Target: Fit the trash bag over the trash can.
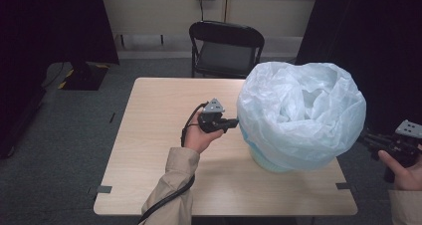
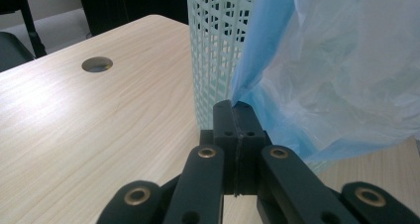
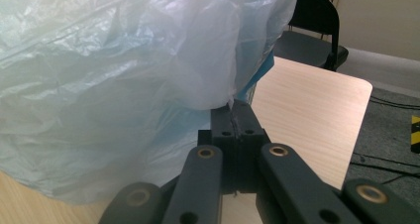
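We are fitting a bag (image 1: 301, 113) over a mesh bin (image 2: 218, 45) that stands on the right half of the table (image 1: 159, 135). The bag already hangs over the bin's rim and balloons wide around it, hiding most of the bin from the high view.

Our left gripper (image 1: 234, 122) sits at the bag's left side, jaws pressed together with a thin edge of blue film caught at their tips, just beside the mesh. Our right gripper (image 3: 236, 116) is at the bag's right side, off the table's edge, also clenched, with a wisp of the film pinched between its tips.

To do this step well, we think both holds should be kept firm but the pull gentle, since the film looks thin and could tear. We would draw the skirt down evenly on both sides, so the bin does not tip or slide, and keep the left tips clear of the mesh holes.
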`<state>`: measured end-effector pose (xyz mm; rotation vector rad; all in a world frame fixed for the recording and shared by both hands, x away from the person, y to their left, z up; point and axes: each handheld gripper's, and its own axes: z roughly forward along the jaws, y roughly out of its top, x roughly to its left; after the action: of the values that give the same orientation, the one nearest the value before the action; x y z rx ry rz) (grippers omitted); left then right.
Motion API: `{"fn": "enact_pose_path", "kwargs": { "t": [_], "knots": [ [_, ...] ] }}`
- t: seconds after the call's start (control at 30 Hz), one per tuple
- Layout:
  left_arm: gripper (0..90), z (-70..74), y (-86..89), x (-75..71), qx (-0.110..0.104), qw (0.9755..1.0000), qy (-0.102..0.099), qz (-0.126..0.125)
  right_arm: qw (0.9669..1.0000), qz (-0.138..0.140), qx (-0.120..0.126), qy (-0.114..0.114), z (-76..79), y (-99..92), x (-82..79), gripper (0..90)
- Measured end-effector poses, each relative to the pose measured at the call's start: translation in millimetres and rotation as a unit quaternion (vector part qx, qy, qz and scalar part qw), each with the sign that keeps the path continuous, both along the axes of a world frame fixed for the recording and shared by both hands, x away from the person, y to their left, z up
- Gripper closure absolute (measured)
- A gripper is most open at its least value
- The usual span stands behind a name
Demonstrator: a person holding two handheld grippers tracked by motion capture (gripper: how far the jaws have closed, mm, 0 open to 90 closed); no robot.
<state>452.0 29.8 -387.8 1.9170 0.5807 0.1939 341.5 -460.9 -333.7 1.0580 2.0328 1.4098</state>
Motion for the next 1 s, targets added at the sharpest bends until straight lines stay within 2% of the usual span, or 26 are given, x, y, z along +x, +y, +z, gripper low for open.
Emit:
{"fn": "enact_pose_path", "kwargs": {
  "t": [0.3, 0.7, 0.77, 0.8, 0.83, 0.9, 0.93, 1.0],
  "knots": [
    [90.0, -4.3, -1.8, -0.4, -0.007, 1.0, 0.0, -0.003, 1.0, 0.002, 0.002, 0.008, -6.5, 2.7, 4.4, 90.0],
    [90.0, -7.5, 2.0, -0.7, 0.0, 1.0, 0.003, 0.003, 0.9999, 0.001, -0.001, 0.011, -8.1, 2.9, 5.7, 89.9],
    [90.0, -7.2, 3.7, -1.2, -0.002, 1.0, -0.001, 0.003, 0.9999, 0.002, 0.0, 0.011, -8.1, 2.6, 5.4, 86.7],
    [88.6, -7.5, 4.8, -1.6, -0.005, 1.0, 0.002, 0.005, 1.0, -0.001, -0.003, 0.009, -7.7, 2.6, 4.7, 81.1],
    [81.4, -8.3, 6.0, -2.0, -0.001, 1.0, -0.003, 0.007, 1.0, -0.005, -0.005, 0.006, -7.1, 2.5, 3.8, 72.4],
    [66.7, -10.9, 8.9, -3.5, 0.016, 0.9997, -0.016, 0.007, 0.9998, -0.014, -0.009, -0.008, -5.6, 1.3, 1.1, 66.3],
    [57.8, -12.6, 10.3, -4.3, 0.021, 0.9996, -0.017, 0.007, 0.9997, -0.019, -0.01, -0.012, -4.3, 0.5, -0.8, 59.7],
    [39.7, -14.8, 14.7, -6.7, 0.02, 0.9994, -0.02, 0.018, 0.9993, -0.03, -0.004, -0.024, -1.3, -1.7, -4.8, 40.3]
  ]
}}
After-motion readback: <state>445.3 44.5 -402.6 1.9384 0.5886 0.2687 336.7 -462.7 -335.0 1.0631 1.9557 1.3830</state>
